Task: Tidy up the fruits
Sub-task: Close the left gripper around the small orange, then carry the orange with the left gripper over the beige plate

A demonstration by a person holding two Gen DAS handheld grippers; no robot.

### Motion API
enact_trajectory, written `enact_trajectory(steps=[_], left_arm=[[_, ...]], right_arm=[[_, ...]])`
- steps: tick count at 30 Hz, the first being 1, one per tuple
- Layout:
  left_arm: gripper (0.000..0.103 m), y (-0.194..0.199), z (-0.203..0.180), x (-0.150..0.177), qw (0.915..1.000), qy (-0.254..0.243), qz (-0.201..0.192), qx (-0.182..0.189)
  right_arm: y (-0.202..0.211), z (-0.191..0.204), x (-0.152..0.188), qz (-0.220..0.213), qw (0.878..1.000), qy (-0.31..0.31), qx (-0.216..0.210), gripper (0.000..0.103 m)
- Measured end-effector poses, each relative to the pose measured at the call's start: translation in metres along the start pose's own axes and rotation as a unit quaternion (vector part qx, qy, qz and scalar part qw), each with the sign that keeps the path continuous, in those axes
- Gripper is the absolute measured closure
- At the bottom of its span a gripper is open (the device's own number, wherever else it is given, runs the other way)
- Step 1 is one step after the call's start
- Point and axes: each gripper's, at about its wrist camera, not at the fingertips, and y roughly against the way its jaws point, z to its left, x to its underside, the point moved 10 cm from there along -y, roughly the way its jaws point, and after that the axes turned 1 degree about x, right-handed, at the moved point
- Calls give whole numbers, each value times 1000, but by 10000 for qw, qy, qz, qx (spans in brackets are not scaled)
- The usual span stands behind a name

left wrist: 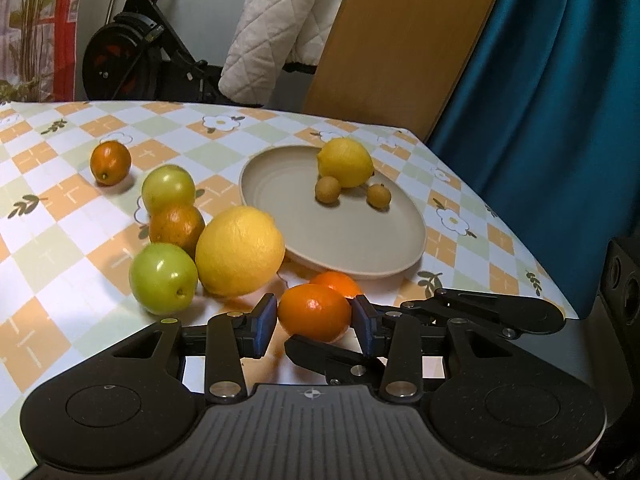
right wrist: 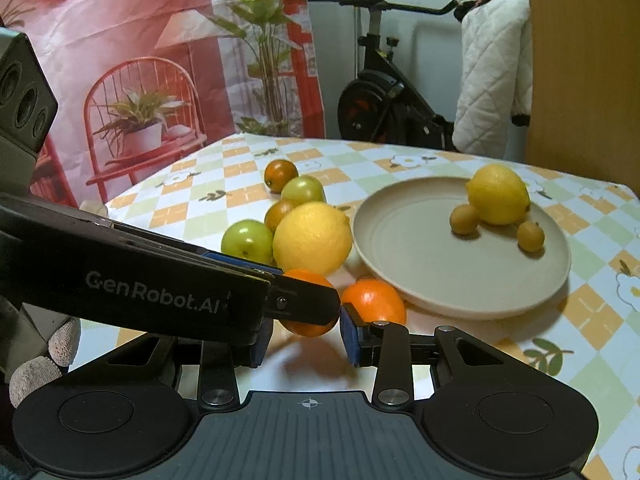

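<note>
Left wrist view: beige plate point(left wrist: 352, 240), round, matte, with a low rim, sits on a glossy checked tablecloth point(left wrist: 60, 220) with a flower print. On the plate, at its far edge, is a lemon point(left wrist: 345, 162) with dimpled skin. Two small brown fruits lie just in front of the lemon, one on the left point(left wrist: 328, 189) and one on the right point(left wrist: 379, 195).

The rest is off the plate. A big yellow citrus point(left wrist: 240, 251) with pebbled skin touches the plate's left rim. Left of the plate are a smooth near green apple point(left wrist: 163, 278), a far green apple point(left wrist: 168, 188), and a dull orange point(left wrist: 176, 228) between the two. A reddish orange point(left wrist: 110, 162) sits alone, farther left.

The left gripper point(left wrist: 314, 322) is narrowed onto a shiny mandarin point(left wrist: 314, 312) just off the plate's near rim, with both blue pads against the mandarin's sides. A second mandarin point(left wrist: 336, 282) lies between the held mandarin and the plate.

The right gripper point(right wrist: 306, 340) is partly open with tablecloth showing in the gap and nothing clamped. Its right pad is close to the second mandarin; contact unclear.
</note>
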Motion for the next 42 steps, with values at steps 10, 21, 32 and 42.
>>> enact_trajectory(steps=[10,21,32,42], left_arm=[[60,5,-14,-21,9995,-276,-172,-6],[60,-6,-28,-47,9984,-507,-231,65],[60,-41,-35,-70,9987,-473,-148,113],[60,-81,-16,-77,9996,-258,122,-70]], right_arm=[[11,-8,-18,-259,9996,75,103,69],[14,-31,-38,-464,9984,121,285,69],[0,-71,-54,-522,9980,-148,322,69],[-40,-97,-51,-293,9989,-291,211,69]])
